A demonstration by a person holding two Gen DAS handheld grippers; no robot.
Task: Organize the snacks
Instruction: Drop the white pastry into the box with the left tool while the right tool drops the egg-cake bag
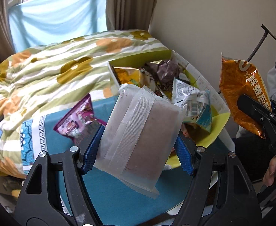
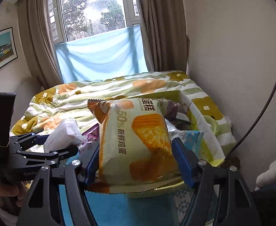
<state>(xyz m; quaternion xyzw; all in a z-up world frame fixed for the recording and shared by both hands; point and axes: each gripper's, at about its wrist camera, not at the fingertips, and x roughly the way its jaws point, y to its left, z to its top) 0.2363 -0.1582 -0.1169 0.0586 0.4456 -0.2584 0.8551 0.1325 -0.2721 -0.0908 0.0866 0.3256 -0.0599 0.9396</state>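
My left gripper (image 1: 139, 141) is shut on a frosted clear packet with a brown filling (image 1: 138, 137) and holds it above the teal cloth, just in front of the snack box (image 1: 220, 103). The box holds several packets. My right gripper (image 2: 136, 156) is shut on an orange and cream cake packet (image 2: 138, 145), held up in the air. That packet also shows at the right of the left wrist view (image 1: 241, 92). A pink snack packet (image 1: 76, 120) lies on the cloth to the left.
A teal cloth (image 1: 119, 197) covers the surface under both grippers. Behind it lies a bed with a flowered quilt (image 1: 53, 69). A wall (image 1: 213, 18) and a black stand (image 1: 260, 43) are on the right. The window and curtains are at the back.
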